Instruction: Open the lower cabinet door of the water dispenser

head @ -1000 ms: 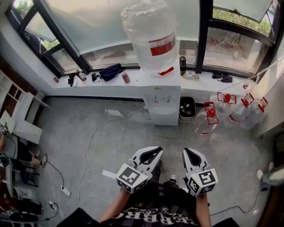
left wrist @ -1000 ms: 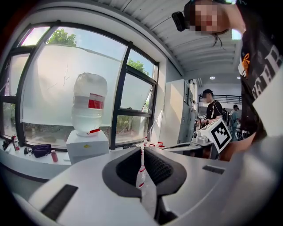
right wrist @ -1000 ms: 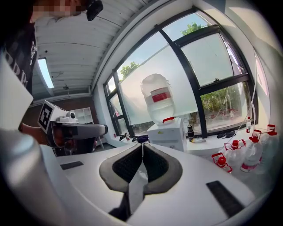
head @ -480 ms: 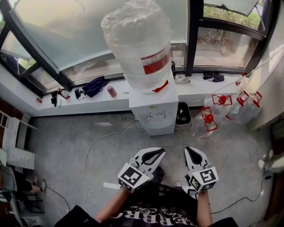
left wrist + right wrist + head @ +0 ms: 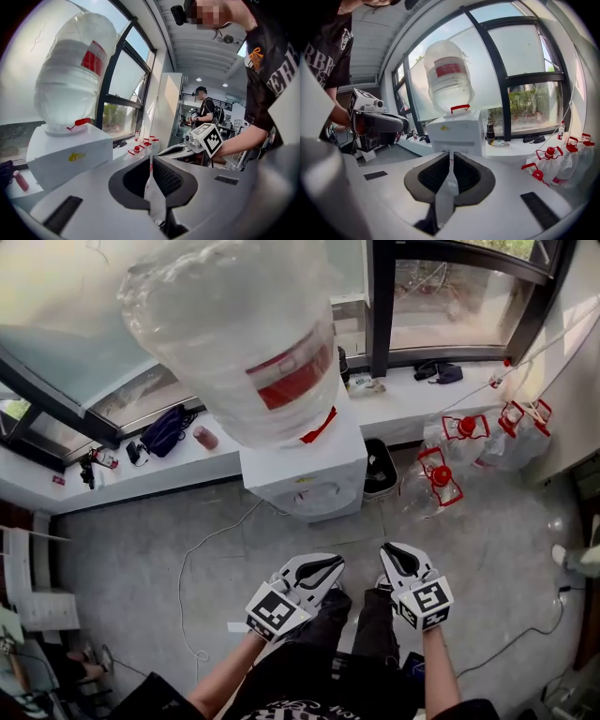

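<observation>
Where grey floor (image 5: 122, 540) meets the windowsill (image 5: 412, 401), the water dispenser (image 5: 305, 474) stands.

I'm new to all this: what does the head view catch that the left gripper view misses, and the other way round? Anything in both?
Only the head view shows the grey floor, the white cable trailing across it and the black bin beside the water dispenser. Only the left gripper view shows ceiling lights and a second person standing far back in the room. Both show the dispenser, the big upturned water bottle on it and the red-capped spare bottles nearby.
</observation>
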`<state>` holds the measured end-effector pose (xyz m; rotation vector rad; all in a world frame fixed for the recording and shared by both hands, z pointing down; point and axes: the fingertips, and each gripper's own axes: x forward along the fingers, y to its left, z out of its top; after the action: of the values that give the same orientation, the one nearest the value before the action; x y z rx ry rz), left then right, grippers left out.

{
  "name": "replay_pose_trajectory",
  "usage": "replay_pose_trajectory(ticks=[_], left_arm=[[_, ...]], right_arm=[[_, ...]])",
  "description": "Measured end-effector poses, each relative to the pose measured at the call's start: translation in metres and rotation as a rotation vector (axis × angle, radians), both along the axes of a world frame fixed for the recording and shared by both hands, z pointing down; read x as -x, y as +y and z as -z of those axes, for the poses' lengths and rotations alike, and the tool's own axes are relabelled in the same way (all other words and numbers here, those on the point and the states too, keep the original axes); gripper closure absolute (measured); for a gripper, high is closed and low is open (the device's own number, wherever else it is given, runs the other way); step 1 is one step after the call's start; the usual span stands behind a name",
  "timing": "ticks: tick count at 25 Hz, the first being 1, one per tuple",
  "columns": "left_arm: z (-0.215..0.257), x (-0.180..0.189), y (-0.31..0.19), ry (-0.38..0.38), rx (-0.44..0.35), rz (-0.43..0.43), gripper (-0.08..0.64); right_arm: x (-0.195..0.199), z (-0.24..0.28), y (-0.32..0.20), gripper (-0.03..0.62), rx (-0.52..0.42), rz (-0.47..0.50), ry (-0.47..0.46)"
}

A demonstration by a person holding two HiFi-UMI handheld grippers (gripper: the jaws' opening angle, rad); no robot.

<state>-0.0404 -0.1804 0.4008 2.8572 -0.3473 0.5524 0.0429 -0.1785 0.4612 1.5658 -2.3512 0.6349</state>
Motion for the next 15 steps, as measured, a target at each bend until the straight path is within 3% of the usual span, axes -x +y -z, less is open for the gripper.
replay_pose_trajectory(ticks=[7,15], left_arm=[[-0.065,-0.048,-0.025,-0.034,0.007,-0.019,0.541],[-0.14,-0.094,-0.076,-0.098,0.039,0.123,0.54]], right_arm=[[-0.044,-0.109,-0.045,0.521,0.096,0.043,0.018],[-0.089,-0.215,-0.089,0.464,0.139,0.099,-0.002]])
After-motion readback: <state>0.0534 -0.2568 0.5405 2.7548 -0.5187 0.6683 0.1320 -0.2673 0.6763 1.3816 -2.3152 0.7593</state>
